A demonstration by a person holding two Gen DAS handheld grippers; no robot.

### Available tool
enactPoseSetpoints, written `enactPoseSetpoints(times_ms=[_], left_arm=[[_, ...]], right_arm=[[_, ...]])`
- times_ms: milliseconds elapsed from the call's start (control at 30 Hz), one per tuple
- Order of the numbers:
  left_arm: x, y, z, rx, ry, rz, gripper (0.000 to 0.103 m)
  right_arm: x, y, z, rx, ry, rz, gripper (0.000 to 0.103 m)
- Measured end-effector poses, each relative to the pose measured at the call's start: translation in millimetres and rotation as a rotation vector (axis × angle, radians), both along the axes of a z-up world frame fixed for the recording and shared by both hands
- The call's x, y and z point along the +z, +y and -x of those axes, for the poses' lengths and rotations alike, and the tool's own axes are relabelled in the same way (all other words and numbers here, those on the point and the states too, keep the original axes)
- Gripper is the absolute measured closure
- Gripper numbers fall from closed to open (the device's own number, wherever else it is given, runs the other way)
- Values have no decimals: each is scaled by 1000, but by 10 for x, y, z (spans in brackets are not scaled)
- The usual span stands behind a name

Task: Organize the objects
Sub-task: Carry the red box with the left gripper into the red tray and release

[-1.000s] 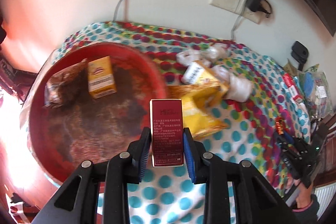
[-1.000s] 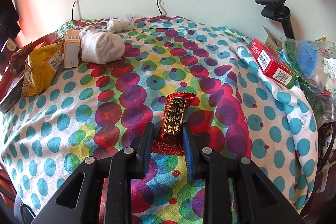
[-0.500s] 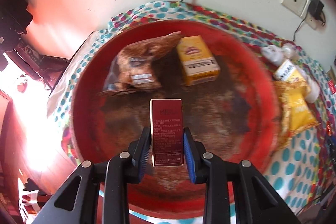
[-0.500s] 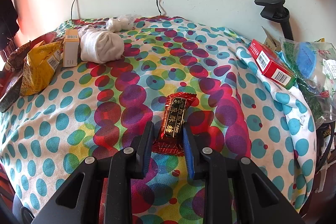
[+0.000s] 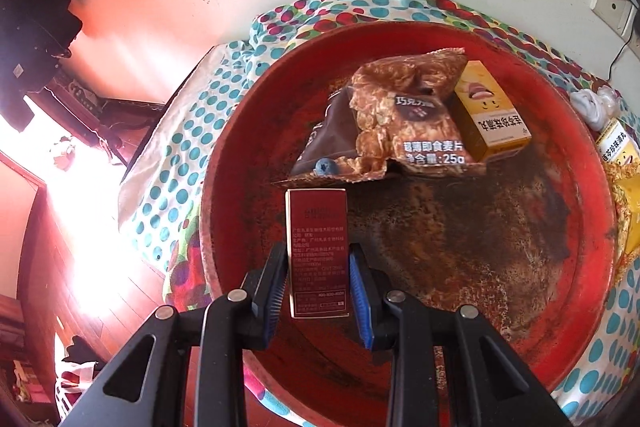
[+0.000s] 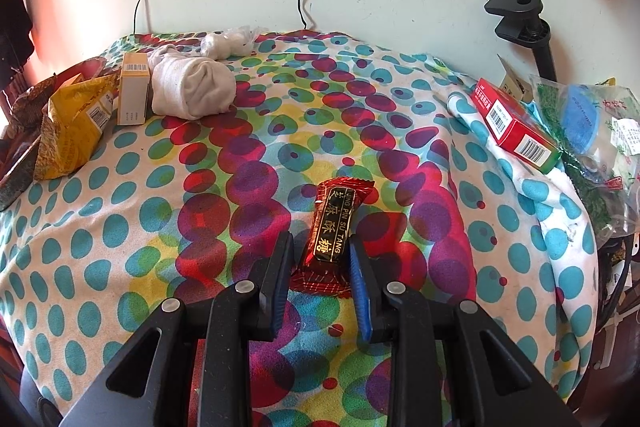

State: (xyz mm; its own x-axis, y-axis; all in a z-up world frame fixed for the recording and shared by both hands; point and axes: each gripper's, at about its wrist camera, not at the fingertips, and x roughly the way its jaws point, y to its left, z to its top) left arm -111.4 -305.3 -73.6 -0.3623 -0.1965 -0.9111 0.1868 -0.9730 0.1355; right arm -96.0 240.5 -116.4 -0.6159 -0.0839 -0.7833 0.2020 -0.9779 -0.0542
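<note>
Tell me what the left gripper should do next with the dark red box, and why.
Probably lower it a little and open. The left gripper is shut on the dark red box above the red basin, where a snack bag and a yellow box already lie. The bare floor near the box looks free for it.

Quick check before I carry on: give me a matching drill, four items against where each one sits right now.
Items:
1. dark red box
2. yellow box
3. red candy bar
4. rolled white sock

Places:
A. on the dotted cloth, beside an orange box
B. lying in the red basin, next to the snack bag
C. between the fingers of the right tool, on the cloth
D. gripped in the left tool, above the basin

Pairs: 1-D, 2-B, 3-C, 4-A
</note>
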Motion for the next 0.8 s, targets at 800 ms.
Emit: enactPoseSetpoints(times_ms=[800], left_arm=[[370,462,-608,-30,201,-7,65]], right_arm=[[26,5,-18,17,12,10,81]])
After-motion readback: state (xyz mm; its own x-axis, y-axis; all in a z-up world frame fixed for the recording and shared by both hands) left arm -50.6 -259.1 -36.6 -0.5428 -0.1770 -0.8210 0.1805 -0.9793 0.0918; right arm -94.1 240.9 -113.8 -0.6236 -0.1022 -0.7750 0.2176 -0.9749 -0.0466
